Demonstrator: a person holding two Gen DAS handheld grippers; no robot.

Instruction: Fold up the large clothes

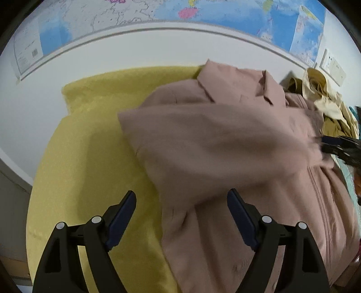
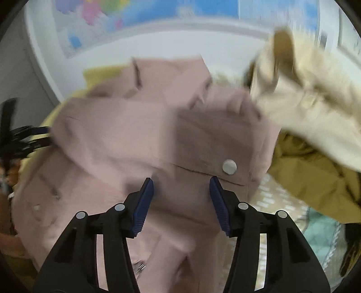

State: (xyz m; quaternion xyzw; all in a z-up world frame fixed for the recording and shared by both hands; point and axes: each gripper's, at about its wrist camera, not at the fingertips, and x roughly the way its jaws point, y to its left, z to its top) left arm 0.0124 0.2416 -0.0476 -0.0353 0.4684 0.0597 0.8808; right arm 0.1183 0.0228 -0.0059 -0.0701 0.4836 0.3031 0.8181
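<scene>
The left gripper (image 1: pixel 181 202) hangs with its jaws wide apart and nothing between them, over the near left edge of the pink coat (image 1: pixel 225 139). The right gripper (image 2: pixel 181 189) stands half open above the coat (image 2: pixel 135 135), its pads clear of the cloth. The coat lies on a yellow cover (image 1: pixel 85 146), one sleeve folded across its front. Right of the coat sits a heap of cream and tan clothes (image 2: pixel 311 117). Beyond the coat, a map (image 1: pixel 203 15) hangs on the wall.

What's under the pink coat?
The pink coat lies on a yellow blanket, which shows beside it at the left. On the other side, patterned bedding peeks out. What lies right beneath the coat's middle is covered.
</scene>
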